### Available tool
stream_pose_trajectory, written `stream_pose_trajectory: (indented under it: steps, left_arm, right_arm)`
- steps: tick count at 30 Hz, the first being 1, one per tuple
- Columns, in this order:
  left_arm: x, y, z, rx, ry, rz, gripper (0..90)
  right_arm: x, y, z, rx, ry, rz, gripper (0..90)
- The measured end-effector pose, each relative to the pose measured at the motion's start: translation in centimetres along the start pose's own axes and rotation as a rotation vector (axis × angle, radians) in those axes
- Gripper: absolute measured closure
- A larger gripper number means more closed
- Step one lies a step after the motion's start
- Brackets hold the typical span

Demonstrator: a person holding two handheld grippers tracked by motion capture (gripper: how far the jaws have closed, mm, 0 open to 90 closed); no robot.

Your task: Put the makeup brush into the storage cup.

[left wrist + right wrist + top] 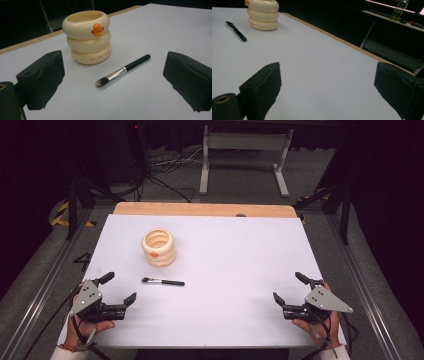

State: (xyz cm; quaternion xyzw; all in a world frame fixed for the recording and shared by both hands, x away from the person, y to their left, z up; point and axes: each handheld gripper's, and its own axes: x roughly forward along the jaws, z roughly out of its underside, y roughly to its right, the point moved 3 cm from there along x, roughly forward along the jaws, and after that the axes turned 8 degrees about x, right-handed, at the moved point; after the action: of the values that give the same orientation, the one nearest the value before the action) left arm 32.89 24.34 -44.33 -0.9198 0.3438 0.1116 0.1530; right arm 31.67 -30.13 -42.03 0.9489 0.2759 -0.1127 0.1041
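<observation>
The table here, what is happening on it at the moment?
A person holds a pair of tongs in each hand at the near edge of the white table. The left tongs and the right tongs are both open and empty. A makeup brush lies flat in front of a cream ringed cup with a duck face; nothing touches either.

Table (240, 270) — cup (158, 247), brush (163, 281) on it.
</observation>
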Motion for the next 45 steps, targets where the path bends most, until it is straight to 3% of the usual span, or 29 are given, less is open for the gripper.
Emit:
stream_pose_trajectory:
  steps: [6, 10, 11, 12, 16, 17, 18, 19, 20, 22, 28, 31, 32, 36, 38, 41, 45]
  left_arm:
    - [-0.2, 0.2, 0.2, 0.041, -0.042, 0.029, 5.1]
    - [-0.2, 0.1, -0.1, 0.074, -0.094, 0.018, 10.5]
    - [-0.2, -0.1, -0.7, 0.124, -0.13, 0.008, 11.8]
    - [-0.2, -0.1, -0.7, 0.124, -0.13, 0.008, 13.1]
    - [0.6, -0.2, -2.6, 0.186, -0.163, 0.08, 15.6]
    - [0.6, -0.2, -2.6, 0.186, -0.163, 0.08, 18.4]
    - [1.3, -0.1, -3.1, 0.243, -0.219, 0.097, 20.4]
    - [1.8, -0.1, -3.3, 0.268, -0.242, 0.106, 21.3]
    - [1.8, -0.1, -3.3, 0.268, -0.242, 0.106, 23.2]
    - [3.0, 0.0, -3.6, 0.299, -0.296, 0.165, 27.3]
    - [6.8, 0.2, -3.7, 0.436, -0.526, 0.268, 34.2]
    - [8.4, 0.2, -3.9, 0.523, -0.634, 0.287, 36.4]
    - [8.9, 0.2, -3.9, 0.527, -0.649, 0.316, 37.8]
    - [10.7, 0.0, -3.7, 0.563, -0.738, 0.358, 42.2]
    - [11.5, 0.0, -3.4, 0.549, -0.752, 0.39, 45.3]
    - [12.6, -0.1, -3.0, 0.591, -0.804, 0.397, 50.8]
    - [13.3, -0.2, -3.1, 0.595, -0.821, 0.438, 54.7]
  right_arm:
    - [0.5, -0.3, 0.1, -0.011, -0.028, -0.004, 8.2]
    - [1.1, -0.6, 0.1, -0.028, -0.051, -0.01, 8.5]
    - [1.2, -0.8, 0.3, -0.031, -0.06, -0.017, 8.8]
    - [1.2, -0.8, 0.3, -0.031, -0.06, -0.017, 8.8]
    - [1.3, -0.8, 0.4, -0.036, -0.077, -0.014, 9.0]
    - [1.3, -0.8, 0.4, -0.036, -0.077, -0.014, 9.0]
    - [1.4, -0.8, 0.5, -0.034, -0.087, -0.014, 9.0]
    - [1.4, -0.8, 0.6, -0.035, -0.092, -0.015, 9.1]
    - [1.4, -0.8, 0.6, -0.035, -0.092, -0.015, 9.1]
    - [1.5, -0.8, 0.7, -0.037, -0.099, -0.017, 9.2]
    - [1.6, -1.0, 0.8, -0.04, -0.113, -0.026, 9.5]
    - [1.7, -1.0, 0.9, -0.043, -0.117, -0.03, 9.6]
    - [1.7, -1.0, 0.9, -0.044, -0.118, -0.03, 9.6]
    - [1.7, -1.1, 0.9, -0.048, -0.12, -0.034, 9.8]
    - [1.7, -1.1, 0.9, -0.049, -0.122, -0.035, 9.8]
    - [1.7, -1.0, 1.0, -0.047, -0.124, -0.035, 9.9]
    - [1.8, -1.1, 1.0, -0.05, -0.126, -0.036, 10.1]
